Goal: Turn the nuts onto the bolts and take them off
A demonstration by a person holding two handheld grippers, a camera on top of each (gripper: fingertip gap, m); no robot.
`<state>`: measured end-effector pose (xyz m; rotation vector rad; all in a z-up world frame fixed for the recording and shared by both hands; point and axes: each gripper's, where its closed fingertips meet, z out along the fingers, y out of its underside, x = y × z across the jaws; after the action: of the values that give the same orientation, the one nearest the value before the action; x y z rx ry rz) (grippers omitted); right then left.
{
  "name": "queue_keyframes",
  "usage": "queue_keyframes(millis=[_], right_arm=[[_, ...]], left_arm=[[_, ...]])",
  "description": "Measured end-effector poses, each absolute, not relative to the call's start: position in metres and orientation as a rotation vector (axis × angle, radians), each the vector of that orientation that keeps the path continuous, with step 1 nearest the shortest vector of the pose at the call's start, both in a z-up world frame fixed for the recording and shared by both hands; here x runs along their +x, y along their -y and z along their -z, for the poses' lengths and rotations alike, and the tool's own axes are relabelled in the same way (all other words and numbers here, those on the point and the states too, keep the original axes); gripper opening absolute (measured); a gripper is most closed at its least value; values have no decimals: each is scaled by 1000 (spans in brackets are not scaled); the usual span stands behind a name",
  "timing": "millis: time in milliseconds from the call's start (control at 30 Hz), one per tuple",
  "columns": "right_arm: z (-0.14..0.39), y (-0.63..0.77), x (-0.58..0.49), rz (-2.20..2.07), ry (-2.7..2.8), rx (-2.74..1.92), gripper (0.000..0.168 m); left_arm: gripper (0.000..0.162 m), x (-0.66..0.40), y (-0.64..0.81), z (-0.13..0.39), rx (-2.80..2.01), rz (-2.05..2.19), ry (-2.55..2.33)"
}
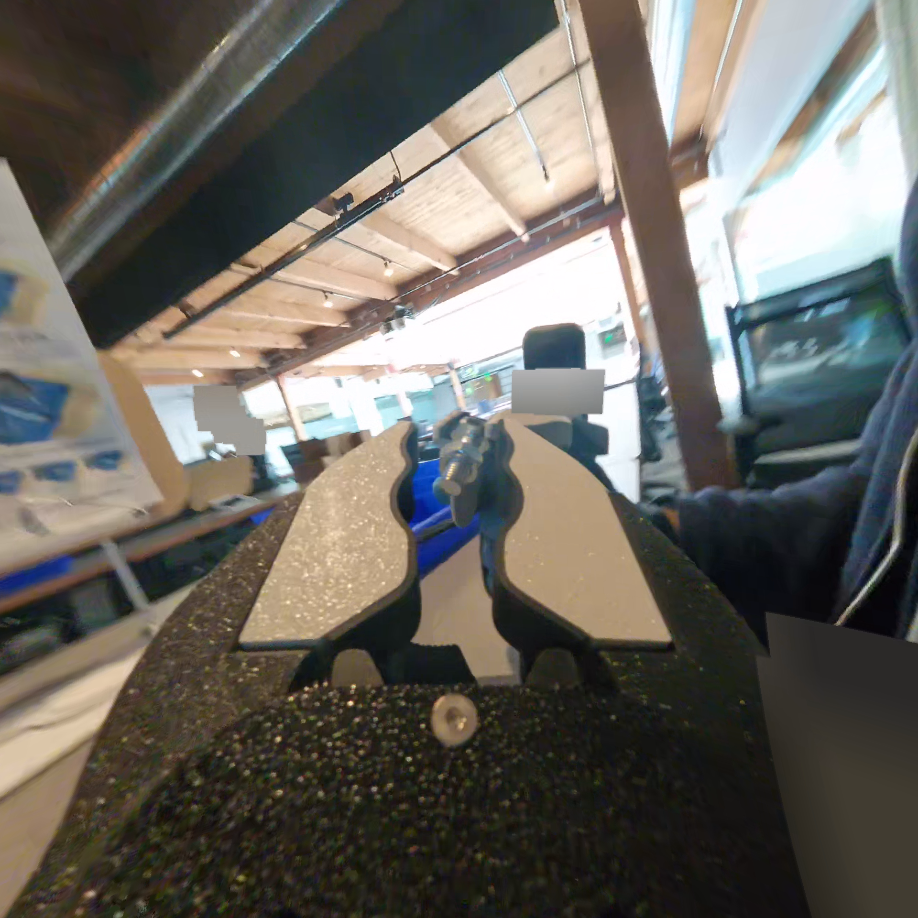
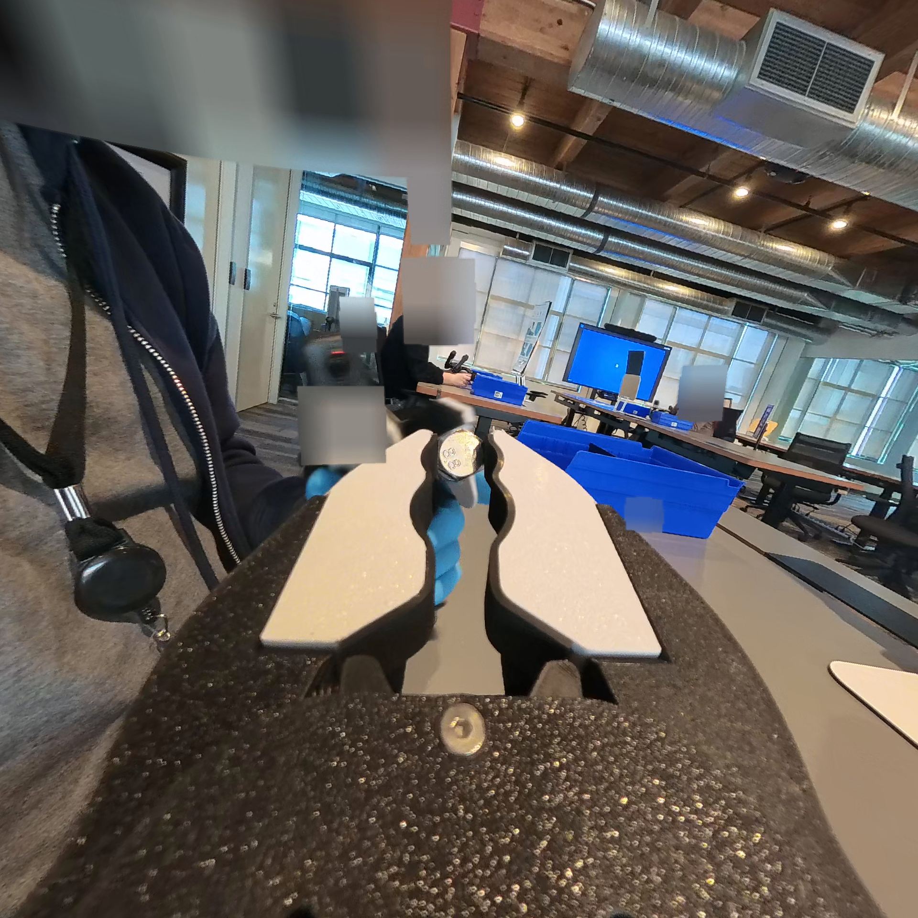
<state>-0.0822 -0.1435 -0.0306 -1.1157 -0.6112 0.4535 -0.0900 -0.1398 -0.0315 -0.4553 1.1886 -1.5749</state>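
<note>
Looks like the right gripper [image 2: 459, 459] clamps the bolt [image 2: 459, 458] by its head up in the air so the left gripper [image 1: 459, 447], fingers closed around the nut [image 1: 464, 439], can spin it.

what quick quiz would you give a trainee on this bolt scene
1. True or false: the bolt shows its hex head to the right wrist view.
2. In the left wrist view, which part of the bolt faces the camera? A head, B threaded end, C neither.
3. Fill in: the bin on the table beyond the right gripper is ___ in colour.
Key: 1 true; 2 B; 3 blue.
</note>
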Motion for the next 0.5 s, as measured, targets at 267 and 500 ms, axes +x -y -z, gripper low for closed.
queue_keyframes(millis=[267,500], right_arm=[[31,143,-83,-449,613,-1118,17],[32,142,-85,-450,621,-1125,17]], left_arm=[[31,-78,138,42,-830,2144,-1259],[18,-79,146,46,-780,2081,-1306]])
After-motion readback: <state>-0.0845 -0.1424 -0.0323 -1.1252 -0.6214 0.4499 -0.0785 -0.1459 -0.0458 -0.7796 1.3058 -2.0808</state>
